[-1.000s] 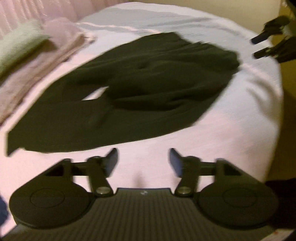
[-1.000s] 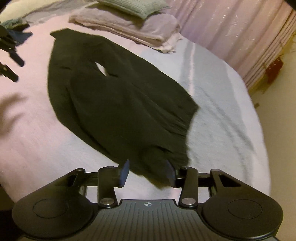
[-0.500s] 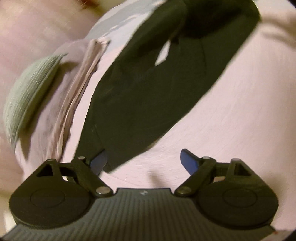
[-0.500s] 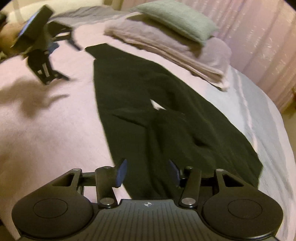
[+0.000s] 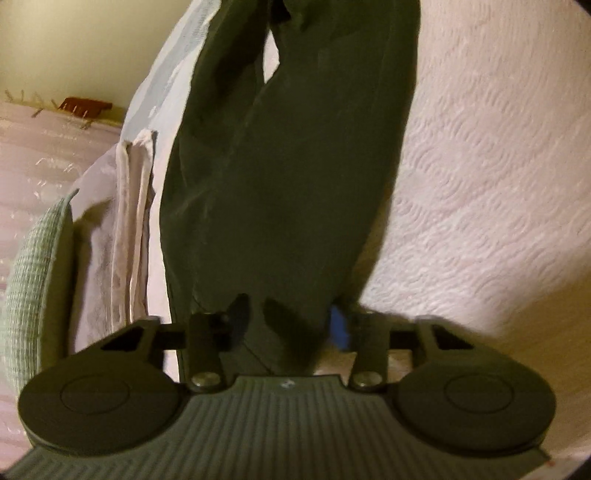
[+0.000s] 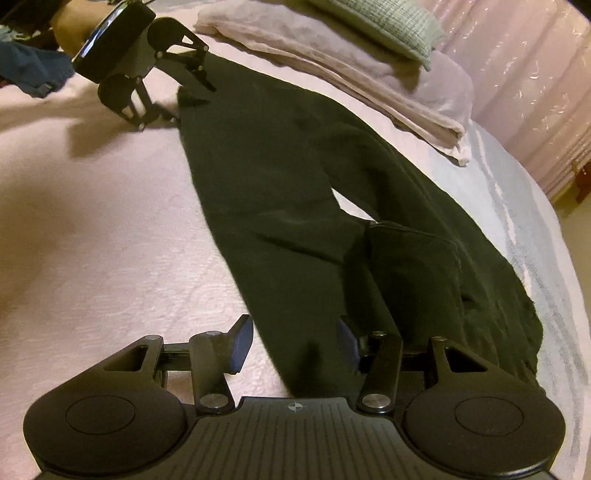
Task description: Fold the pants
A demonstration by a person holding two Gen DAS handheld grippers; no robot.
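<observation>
Plainly a grab at both ends. Dark green pants (image 5: pixel 288 184) stretched lengthwise across the pale textured bed (image 5: pixel 498 184), just beside a stack of folded linen (image 6: pixel 332 62) topped by a green pillow (image 6: pixel 388 22).

At the far, narrow end: left gripper (image 5: pixel 290 317) tipped down over the cloth, fingers (image 5: pixel 339 328) just now closing, the fabric bunched between them and apparently pinched from pad to pad. Probably done to give one firm corner to lift, so the leg can be carried over and not dragged.

At the near end: right gripper (image 6: pixel 293 339) astride the edge of the cloth, fingers (image 6: pixel 242 341) still parted, one pad over bare bedspread beside the edge and the other against the dark fabric. No grip there yet. Likely placed so as to catch that edge once brought together.

Seemingly chosen to keep the length taut and square during the lift. Hard to say which end is waist and which is hem; part of the garment already doubled over near the right gripper. Fold itself not yet made.
</observation>
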